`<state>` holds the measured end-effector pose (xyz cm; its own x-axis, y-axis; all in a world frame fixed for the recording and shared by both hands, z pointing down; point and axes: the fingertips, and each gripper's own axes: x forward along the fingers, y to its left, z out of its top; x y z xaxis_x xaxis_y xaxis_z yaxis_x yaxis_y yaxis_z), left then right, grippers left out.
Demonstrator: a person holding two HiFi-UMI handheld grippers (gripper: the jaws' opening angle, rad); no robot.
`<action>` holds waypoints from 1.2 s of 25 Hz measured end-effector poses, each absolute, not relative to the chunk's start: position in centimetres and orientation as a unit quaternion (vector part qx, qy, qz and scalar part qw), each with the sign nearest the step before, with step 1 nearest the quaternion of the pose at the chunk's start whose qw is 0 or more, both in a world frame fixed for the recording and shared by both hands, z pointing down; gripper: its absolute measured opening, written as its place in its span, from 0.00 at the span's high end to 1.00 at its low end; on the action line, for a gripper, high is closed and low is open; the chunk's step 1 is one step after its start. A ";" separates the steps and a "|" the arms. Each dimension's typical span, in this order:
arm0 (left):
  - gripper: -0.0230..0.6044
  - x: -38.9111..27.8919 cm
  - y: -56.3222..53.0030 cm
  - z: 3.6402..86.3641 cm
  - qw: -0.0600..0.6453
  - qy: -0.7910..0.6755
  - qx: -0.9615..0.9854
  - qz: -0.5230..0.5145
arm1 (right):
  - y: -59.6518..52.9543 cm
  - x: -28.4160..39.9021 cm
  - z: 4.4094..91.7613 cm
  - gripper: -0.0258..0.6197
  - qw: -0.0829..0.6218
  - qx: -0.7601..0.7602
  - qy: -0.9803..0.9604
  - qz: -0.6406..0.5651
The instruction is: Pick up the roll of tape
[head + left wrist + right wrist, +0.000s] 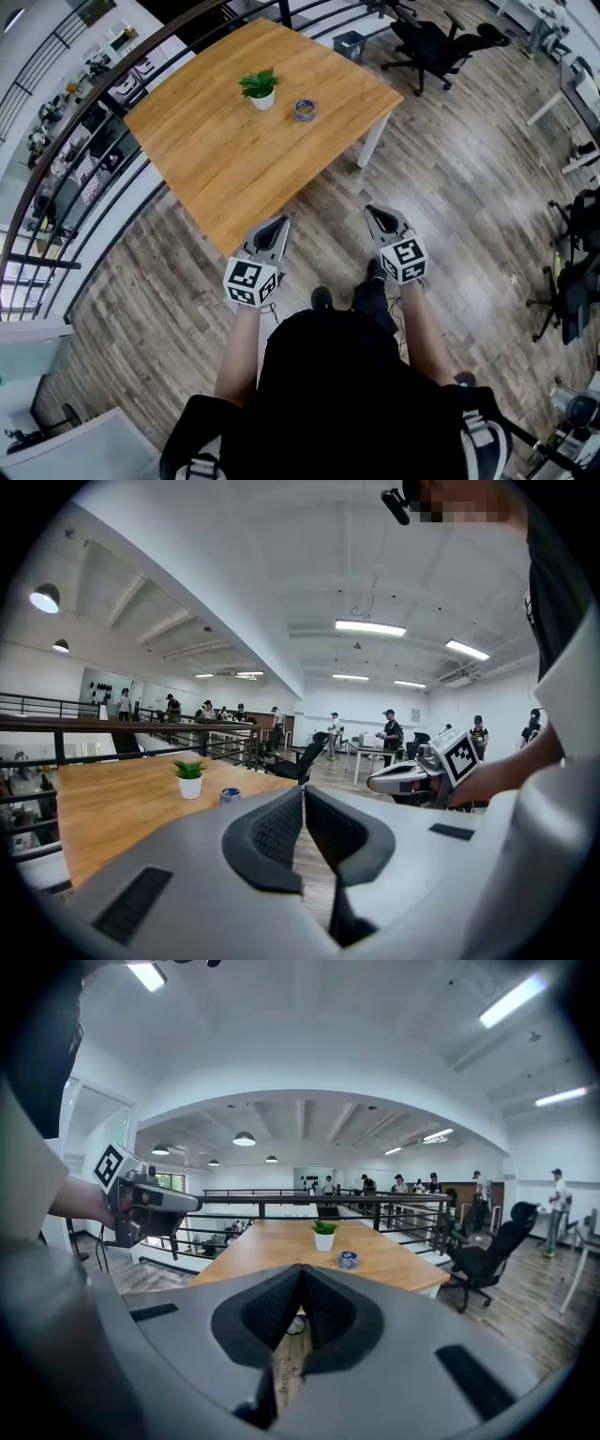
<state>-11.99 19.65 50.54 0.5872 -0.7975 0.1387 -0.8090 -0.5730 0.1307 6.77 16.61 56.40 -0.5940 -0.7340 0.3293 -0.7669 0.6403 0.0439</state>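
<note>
A dark railing [89, 173] runs along the left side of the wooden bench [225, 173]. On the far part of the bench a small potted plant [260, 89] stands in a white pot. Just to its right the roll of tape [306, 110] lies flat, bluish and apart from the pot; any print on it is too small to read.

Nearer the person, the left claw [280, 223] is held out at the bench's near edge, close to level. Its jaws are pressed together with nothing between them, and its cube [251, 281] carries black-and-white square markers. The right claw [373, 212] is held alongside over the plank floor [459, 187], tipped slightly downward, jaws likewise closed and empty. Both claws are well apart from the tape. A black office chair [436, 42] stands at the upper right.
</note>
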 end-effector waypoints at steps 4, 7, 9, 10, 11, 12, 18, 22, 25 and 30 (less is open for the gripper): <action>0.92 -12.2 19.5 50.5 0.089 -0.452 0.887 0.033 | 16.3 6.4 56.5 0.95 0.162 0.419 -0.892 0.052; 0.92 -12.3 19.4 50.5 0.092 -0.450 0.888 0.025 | 16.1 6.2 56.4 0.95 0.158 0.413 -0.895 0.052; 0.92 -12.4 19.4 50.5 0.091 -0.453 0.887 0.023 | 16.0 5.9 56.3 0.95 0.155 0.411 -0.897 0.049; 0.92 -12.4 19.4 50.5 0.090 -0.454 0.886 0.022 | 16.0 5.8 56.2 0.95 0.155 0.410 -0.898 0.046; 0.92 -12.5 19.4 50.5 0.090 -0.454 0.886 0.022 | 15.9 5.7 56.1 0.95 0.155 0.411 -0.897 0.044; 0.92 -12.5 19.4 50.5 0.091 -0.454 0.886 0.021 | 15.9 5.7 56.1 0.95 0.154 0.411 -0.897 0.043; 0.91 -12.8 19.2 50.5 0.097 -0.453 0.886 0.016 | 15.8 5.5 56.0 0.87 0.142 0.410 -0.900 0.048; 0.79 -12.9 18.9 50.6 0.095 -0.457 0.884 0.022 | 15.4 5.6 56.1 0.80 0.140 0.408 -0.900 0.055; 0.77 -12.9 18.7 50.7 0.094 -0.461 0.882 0.024 | 15.1 5.5 56.1 0.70 0.133 0.406 -0.902 0.058; 0.62 -13.0 18.5 50.5 0.088 -0.473 0.876 0.021 | 14.8 5.6 55.9 0.58 0.127 0.406 -0.903 0.055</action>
<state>-13.00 18.52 50.53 0.5509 -0.8258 0.1203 -0.8332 -0.5363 0.1345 5.63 14.76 55.93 -0.6377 -0.7201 0.2733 -0.7478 0.6639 0.0043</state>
